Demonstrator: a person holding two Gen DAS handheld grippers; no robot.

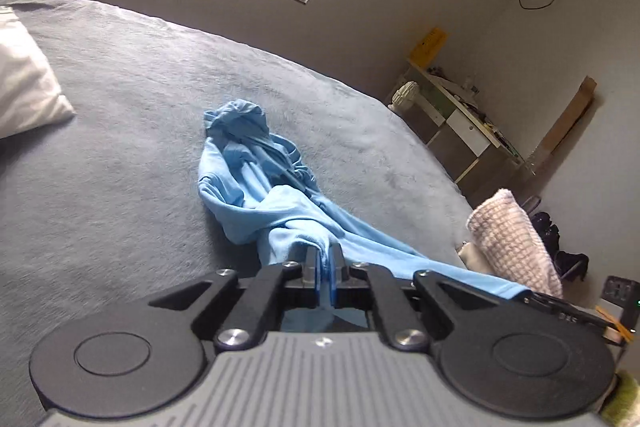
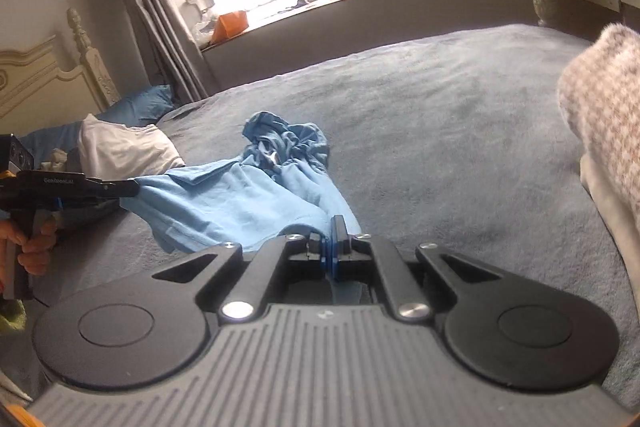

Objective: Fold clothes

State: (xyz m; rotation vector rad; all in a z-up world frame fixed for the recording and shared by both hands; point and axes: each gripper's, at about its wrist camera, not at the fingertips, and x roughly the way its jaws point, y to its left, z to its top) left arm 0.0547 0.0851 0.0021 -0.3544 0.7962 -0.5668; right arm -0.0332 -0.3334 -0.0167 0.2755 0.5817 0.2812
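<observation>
On wide grey bed (image 1: 120, 187), both grippers' jaws pinching blue garment (image 1: 256, 187) edges.

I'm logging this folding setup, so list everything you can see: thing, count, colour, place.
shirt: one, light blue, crumpled mid-bed, held at two edges
bed: one, grey cover
pillow: one, white, at the bed's head
knit cloth: one, pink-white, bed edge
shelf: one, white, by the wall
left gripper: black, shut on shirt
right gripper: black, shut on shirt
hand: one, holding the left gripper
</observation>
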